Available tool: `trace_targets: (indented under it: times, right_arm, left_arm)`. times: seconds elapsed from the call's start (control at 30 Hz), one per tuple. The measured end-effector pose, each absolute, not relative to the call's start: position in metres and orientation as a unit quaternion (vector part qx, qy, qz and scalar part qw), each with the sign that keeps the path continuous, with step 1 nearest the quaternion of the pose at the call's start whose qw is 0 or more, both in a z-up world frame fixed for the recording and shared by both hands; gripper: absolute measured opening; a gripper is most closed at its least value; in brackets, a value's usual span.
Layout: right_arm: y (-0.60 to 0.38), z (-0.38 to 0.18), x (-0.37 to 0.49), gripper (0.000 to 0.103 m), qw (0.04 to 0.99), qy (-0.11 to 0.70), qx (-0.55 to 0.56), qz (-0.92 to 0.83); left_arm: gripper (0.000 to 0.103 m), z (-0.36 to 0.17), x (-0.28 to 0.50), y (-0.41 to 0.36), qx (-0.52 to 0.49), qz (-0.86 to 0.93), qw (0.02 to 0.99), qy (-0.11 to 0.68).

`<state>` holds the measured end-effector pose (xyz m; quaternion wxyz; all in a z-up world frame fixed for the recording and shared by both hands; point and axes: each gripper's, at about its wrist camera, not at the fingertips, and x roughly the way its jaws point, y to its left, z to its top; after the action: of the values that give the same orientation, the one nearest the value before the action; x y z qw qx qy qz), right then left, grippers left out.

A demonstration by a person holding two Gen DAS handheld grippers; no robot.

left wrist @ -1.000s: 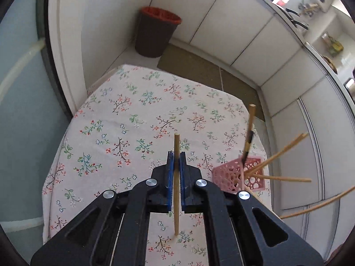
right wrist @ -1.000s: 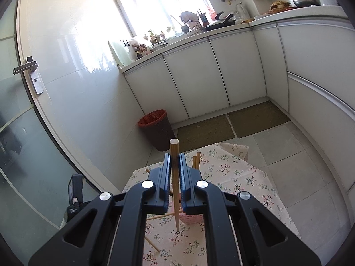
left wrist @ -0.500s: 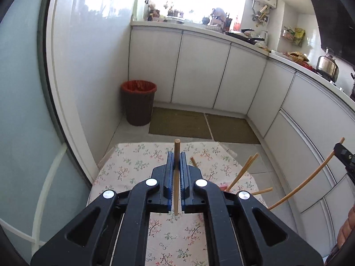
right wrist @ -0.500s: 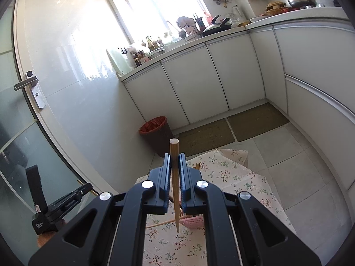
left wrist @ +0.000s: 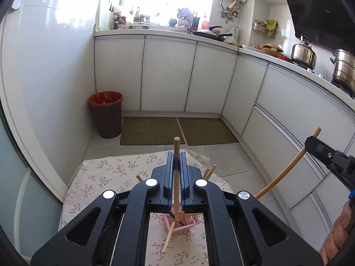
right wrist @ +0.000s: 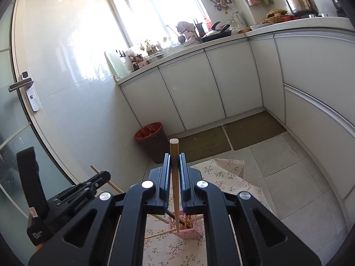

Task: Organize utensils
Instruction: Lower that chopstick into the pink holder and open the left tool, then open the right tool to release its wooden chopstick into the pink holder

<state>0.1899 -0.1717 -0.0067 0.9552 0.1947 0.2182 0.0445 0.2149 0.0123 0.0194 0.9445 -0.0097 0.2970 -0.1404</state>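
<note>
My left gripper (left wrist: 176, 157) is shut on a wooden chopstick (left wrist: 176, 177) that stands upright between its fingers, its lower tip just above a pink perforated holder (left wrist: 186, 222). My right gripper (right wrist: 174, 158) is shut on another chopstick (right wrist: 175, 186), also upright, its tip at the pink holder (right wrist: 193, 229). Several chopsticks lean out of the holder. The holder stands on a table with a floral cloth (left wrist: 104, 177). The right gripper shows at the right edge of the left wrist view (left wrist: 310, 140), the left gripper at the left of the right wrist view (right wrist: 106, 175).
A brown bin with a red liner (left wrist: 106, 117) stands on the floor beyond the table. White cabinets (left wrist: 168, 75) run along the back and right. A glass door with a handle (right wrist: 21, 84) is at the left. Two floor mats (left wrist: 177, 130) lie ahead.
Both grippers have risen and tilted up, so more of the kitchen shows. The left chopstick has come over the pink holder, and the two grippers are now closer together.
</note>
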Motion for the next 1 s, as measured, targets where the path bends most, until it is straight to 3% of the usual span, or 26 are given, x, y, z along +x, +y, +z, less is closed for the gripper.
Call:
trace_targets:
  times: [0.3, 0.43, 0.7, 1.0]
  right_arm:
    - [-0.165, -0.012, 0.201, 0.008, 0.956, 0.218, 0.191, 0.045]
    - [-0.159, -0.017, 0.204, 0.008, 0.958, 0.216, 0.185, 0.044]
    - [-0.143, -0.029, 0.221, 0.008, 0.961, 0.222, 0.164, 0.036]
    - [-0.115, -0.047, 0.246, 0.008, 0.964, 0.231, 0.13, 0.034]
  left_arm:
    - [0.005, -0.024, 0.235, -0.005, 0.009, -0.135, 0.937, 0.321]
    - [0.027, -0.027, 0.231, 0.009, -0.02, -0.144, 0.939, 0.312]
    - [0.029, -0.006, 0.219, 0.054, -0.109, -0.138, 0.945, 0.275]
    - [0.032, -0.006, 0.224, 0.082, -0.143, -0.123, 0.942, 0.277]
